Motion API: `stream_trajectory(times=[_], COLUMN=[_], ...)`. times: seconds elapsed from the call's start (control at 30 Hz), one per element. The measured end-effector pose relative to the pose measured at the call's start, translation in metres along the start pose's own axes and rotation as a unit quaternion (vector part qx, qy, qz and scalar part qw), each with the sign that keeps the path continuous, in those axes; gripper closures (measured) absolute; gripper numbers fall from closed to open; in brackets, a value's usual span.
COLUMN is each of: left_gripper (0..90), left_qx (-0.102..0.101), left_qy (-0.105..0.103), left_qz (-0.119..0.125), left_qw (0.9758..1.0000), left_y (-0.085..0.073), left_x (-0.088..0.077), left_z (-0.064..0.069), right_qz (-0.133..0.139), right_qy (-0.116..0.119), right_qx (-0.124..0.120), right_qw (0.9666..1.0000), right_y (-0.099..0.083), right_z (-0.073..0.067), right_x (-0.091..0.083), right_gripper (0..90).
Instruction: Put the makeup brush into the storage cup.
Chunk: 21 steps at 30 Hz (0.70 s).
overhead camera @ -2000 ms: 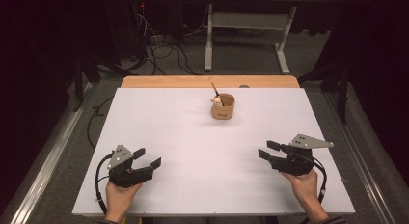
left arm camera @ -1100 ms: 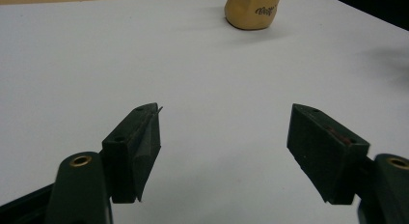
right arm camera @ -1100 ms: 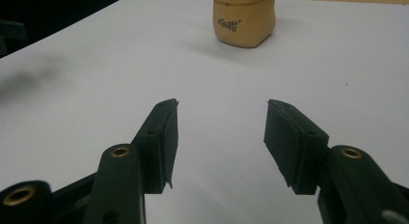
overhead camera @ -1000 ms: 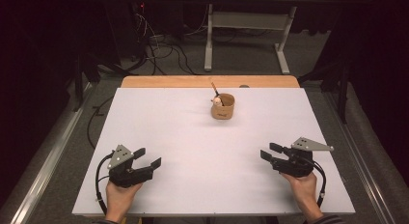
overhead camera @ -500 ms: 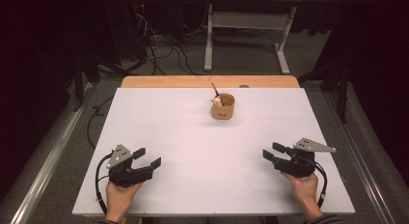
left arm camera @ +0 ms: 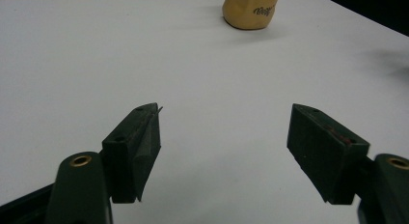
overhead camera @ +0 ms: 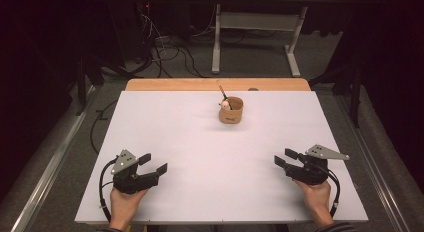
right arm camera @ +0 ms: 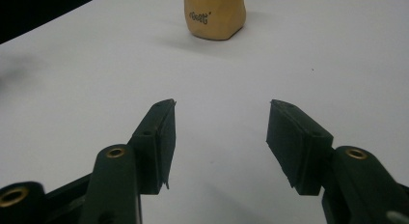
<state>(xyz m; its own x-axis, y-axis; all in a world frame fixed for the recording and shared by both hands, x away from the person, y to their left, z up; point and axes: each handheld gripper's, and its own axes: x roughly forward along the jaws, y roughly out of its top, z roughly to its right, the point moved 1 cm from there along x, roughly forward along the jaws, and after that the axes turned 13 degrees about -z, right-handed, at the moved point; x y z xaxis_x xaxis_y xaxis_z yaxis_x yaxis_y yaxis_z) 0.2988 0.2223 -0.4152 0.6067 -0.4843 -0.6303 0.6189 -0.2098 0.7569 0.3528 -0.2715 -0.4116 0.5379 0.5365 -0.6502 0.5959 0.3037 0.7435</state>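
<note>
A tan paper cup [overhead camera: 231, 111] with a thin stick [overhead camera: 221, 90] and a pale lump in it stands on the white tabletop [overhead camera: 200, 137], toward the far middle. My left gripper [overhead camera: 154, 163] rests near the front left corner, held by a hand, jaws open and empty. At the front right my right gripper [overhead camera: 283, 157] also stands open, nothing between its jaws. The left gripper view has the open left gripper [left arm camera: 224, 118] over bare white surface, the cup [left arm camera: 251, 10] far ahead. Beyond the open right gripper [right arm camera: 222, 108] in its own view stands the cup [right arm camera: 214, 15].
A wooden strip [overhead camera: 215, 84] borders the table's far edge. Beyond it lie a dark floor with cables [overhead camera: 170, 47] and a white desk frame [overhead camera: 255, 37]. A metal rail [overhead camera: 45, 172] runs along the floor at left.
The right gripper has drifted slightly toward the near edge since the earliest frame. The left gripper and the cup have kept still.
</note>
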Motion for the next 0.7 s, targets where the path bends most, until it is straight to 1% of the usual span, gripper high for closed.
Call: stream_trajectory(times=[0.03,0.17,0.3,0.4,0.47,0.7], left_gripper=[28.2,28.2,28.2,28.2,28.1,28.2], left_qx=[0.0,-0.002,-0.004,-0.006,-0.009,-0.009], left_qy=[0.0,-0.001,-0.002,-0.002,-0.004,-0.004], left_qz=[0.0,0.0,0.0,-0.001,-0.001,-0.002], left_qw=[1.0,1.0,1.0,1.0,0.9999,1.0], left_y=[-0.0001,-0.0002,-0.0001,-0.0002,-0.0004,-0.0005], left_x=[0.0,0.0001,0.0004,0.0005,0.0005,0.001], left_z=[-0.0001,-0.001,-0.0017,-0.003,-0.0042,-0.004], right_qz=[0.002,0.004,0.006,0.005,0.004,0.006], right_qy=[0.0,-0.006,-0.005,-0.009,-0.018,-0.016], right_qx=[0.003,0.002,0.003,0.002,-0.004,-0.001], right_qw=[1.0,1.0,1.0,0.9999,0.9998,0.9999], right_y=[-0.0005,-0.0022,-0.0031,-0.0045,-0.0054,-0.007], right_z=[0.0,0.0004,0.0006,0.0003,-0.0004,-0.0004], right_x=[-0.0006,-0.0024,-0.0033,-0.0038,-0.0045,-0.0057], right_gripper=[45.9,45.3,44.7,44.2,43.7,42.5])
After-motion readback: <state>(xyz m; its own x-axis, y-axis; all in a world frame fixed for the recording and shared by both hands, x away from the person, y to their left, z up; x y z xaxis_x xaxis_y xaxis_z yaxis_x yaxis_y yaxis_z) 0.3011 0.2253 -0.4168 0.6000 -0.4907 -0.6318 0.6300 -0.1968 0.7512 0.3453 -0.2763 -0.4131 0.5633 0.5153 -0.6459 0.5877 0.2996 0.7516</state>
